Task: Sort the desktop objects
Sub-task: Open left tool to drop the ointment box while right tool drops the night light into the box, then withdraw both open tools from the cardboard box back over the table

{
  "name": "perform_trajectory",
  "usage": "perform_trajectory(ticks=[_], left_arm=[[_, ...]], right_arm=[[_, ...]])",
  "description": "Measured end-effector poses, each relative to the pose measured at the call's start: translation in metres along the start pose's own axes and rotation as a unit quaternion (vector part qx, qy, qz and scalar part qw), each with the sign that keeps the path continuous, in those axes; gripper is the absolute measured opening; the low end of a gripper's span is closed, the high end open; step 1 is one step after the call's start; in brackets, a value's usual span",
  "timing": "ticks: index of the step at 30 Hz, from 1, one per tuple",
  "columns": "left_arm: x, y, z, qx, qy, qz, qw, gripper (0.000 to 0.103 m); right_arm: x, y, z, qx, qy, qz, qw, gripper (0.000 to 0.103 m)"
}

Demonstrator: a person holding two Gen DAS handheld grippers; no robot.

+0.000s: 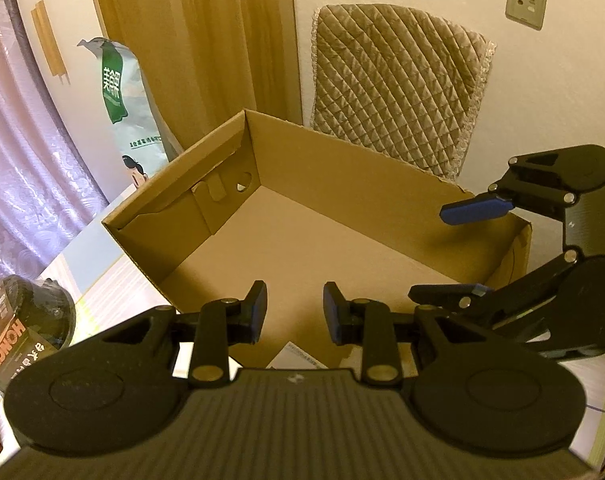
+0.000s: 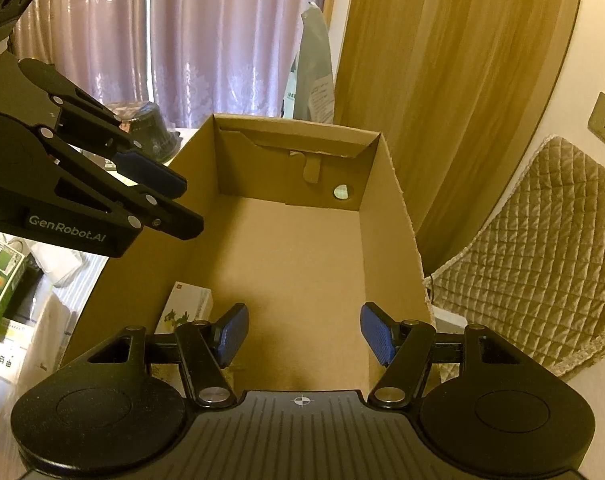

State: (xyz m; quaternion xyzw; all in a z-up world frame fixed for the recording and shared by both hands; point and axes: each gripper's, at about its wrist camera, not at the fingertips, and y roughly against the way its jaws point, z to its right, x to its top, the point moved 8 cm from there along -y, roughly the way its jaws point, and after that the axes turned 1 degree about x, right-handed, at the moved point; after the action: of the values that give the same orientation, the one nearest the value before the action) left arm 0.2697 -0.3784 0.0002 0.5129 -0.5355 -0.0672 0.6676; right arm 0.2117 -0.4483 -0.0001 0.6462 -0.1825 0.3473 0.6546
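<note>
Both grippers hang over the open cardboard box (image 2: 286, 248), empty and with the jaws apart: the left gripper (image 1: 294, 312) only a little, the right gripper (image 2: 302, 334) wider. A small white carton (image 2: 188, 308) lies inside the box, just ahead and left of the right gripper, against the near left wall. It looks light and stiff, probably easy to pinch across its narrow sides. Left of the left gripper stands a dark round container (image 1: 30, 320) on the table, which seems heavier and perhaps slippery. The box wall stands between it and the grippers.
</note>
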Motion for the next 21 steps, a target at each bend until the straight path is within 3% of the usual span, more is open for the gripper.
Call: perform_trajectory(ticks=[21], left_arm=[[-0.014, 0.047, -0.006, 0.014, 0.018, 0.024, 0.9995, 0.027]], right_arm=[[0.01, 0.039, -0.026, -0.002, 0.007, 0.034, 0.999, 0.065]])
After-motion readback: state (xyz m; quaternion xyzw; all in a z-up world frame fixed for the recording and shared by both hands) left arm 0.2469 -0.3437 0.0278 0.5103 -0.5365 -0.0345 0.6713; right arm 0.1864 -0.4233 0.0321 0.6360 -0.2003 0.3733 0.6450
